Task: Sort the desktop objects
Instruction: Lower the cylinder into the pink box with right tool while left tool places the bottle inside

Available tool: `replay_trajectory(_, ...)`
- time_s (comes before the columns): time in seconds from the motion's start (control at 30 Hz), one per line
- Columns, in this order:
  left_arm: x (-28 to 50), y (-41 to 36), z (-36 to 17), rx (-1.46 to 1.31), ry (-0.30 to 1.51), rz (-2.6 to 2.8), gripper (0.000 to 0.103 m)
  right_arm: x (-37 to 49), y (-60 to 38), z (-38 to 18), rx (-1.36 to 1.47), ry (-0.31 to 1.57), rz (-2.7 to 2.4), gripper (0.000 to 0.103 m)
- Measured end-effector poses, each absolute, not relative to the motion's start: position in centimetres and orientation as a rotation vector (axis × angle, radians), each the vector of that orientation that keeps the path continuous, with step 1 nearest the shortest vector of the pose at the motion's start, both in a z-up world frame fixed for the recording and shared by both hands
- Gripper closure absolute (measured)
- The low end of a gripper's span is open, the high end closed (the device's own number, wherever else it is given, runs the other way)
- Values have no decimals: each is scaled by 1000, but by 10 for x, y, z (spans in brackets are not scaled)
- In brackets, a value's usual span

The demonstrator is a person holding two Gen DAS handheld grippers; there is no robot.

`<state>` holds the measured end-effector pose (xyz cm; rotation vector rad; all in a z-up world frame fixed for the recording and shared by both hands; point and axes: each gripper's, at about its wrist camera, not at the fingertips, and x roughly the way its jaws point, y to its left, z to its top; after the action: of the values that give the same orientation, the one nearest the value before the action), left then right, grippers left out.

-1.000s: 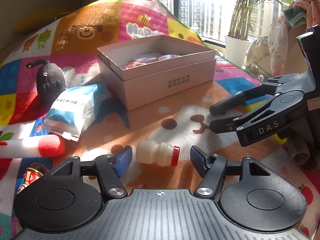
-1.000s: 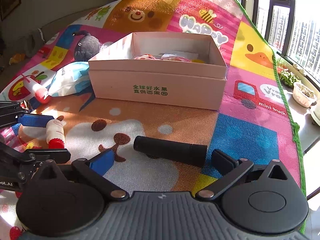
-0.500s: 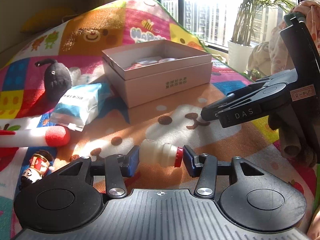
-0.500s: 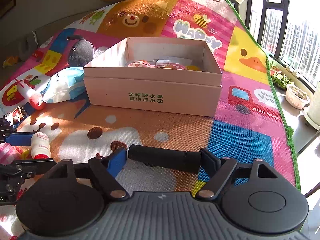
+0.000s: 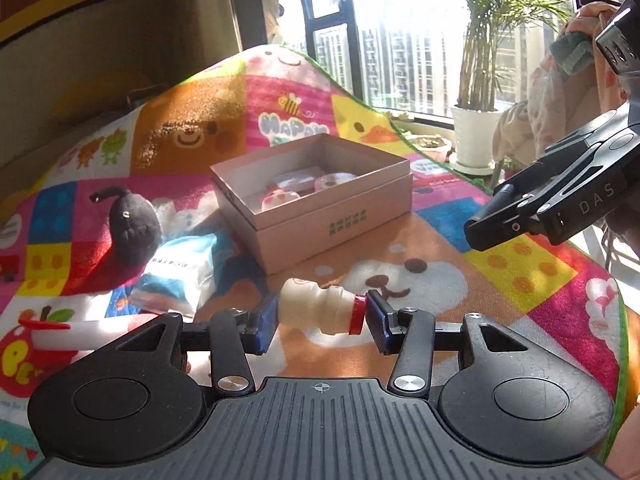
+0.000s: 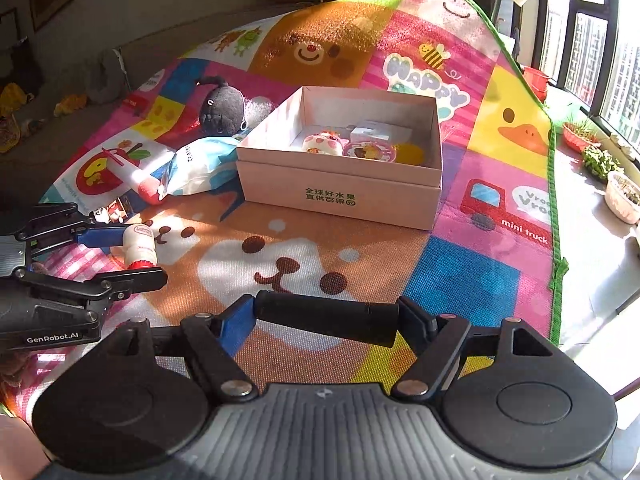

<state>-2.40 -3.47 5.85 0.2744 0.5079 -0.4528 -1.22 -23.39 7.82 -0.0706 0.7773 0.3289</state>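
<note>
Pinching end to end, your left tool (image 5: pixel 320 320) has the small white bottle (image 5: pixel 320 310) caught lengthwise, one pad on its base and the other on the red cap, so it lies sideways across the gap; that axial hold probably keeps the rounded body from rolling out. Your right tool (image 6: pixel 326 316) is pressed onto the black cylinder (image 6: pixel 326 316) the same way, a pad at each end, with the cylinder crosswise in front of the camera. Both things appear lifted clear of the colourful play mat (image 6: pixel 460 280), though the fisheye makes that hard to confirm. Ahead of both tools stands the open pink box (image 6: pixel 340 196), already holding a few small toys and a white packet, which is likely where each piece should go. Beside the box on its left lie a blue-and-white pouch (image 5: pixel 176 280), a dark plush toy (image 5: pixel 132 228) and a white tube with a red end (image 6: pixel 136 180), not yet sorted. Bring one tool over the box rim at a time so they do not collide.
</note>
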Motion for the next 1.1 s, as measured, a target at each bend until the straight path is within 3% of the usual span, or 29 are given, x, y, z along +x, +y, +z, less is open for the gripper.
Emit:
replay_trajectory(0.3,55,-71,106,291,264,-389,51,39,-240,167,7,510,299,27)
replay_trajectory(0.33,68,-73,110,275,219,-369,45,54,-239,176,16,485,283,27)
replay_trajectory(0.37,85,-75,113,259,193,-344,28,74,-237,185,37,468,264,27)
replay_trajectory(0.4,99,-75,114,250,215,-330,21,88,-236,190,55,457,259,25)
replay_trajectory(0.43,110,-72,114,232,253,-318,17,109,-235,196,81,440,254,14)
replay_trajectory(0.47,114,-65,114,209,290,-310,17,128,-235,199,104,444,231,10)
replay_trajectory(0.57,99,-33,108,162,366,-283,4,154,-243,196,179,478,209,9)
replay_trajectory(0.7,65,5,91,145,482,-258,2,148,-252,179,199,446,192,2)
replay_trajectory(1.1,-3,65,22,118,616,-70,0,129,-157,129,-16,548,344,2)
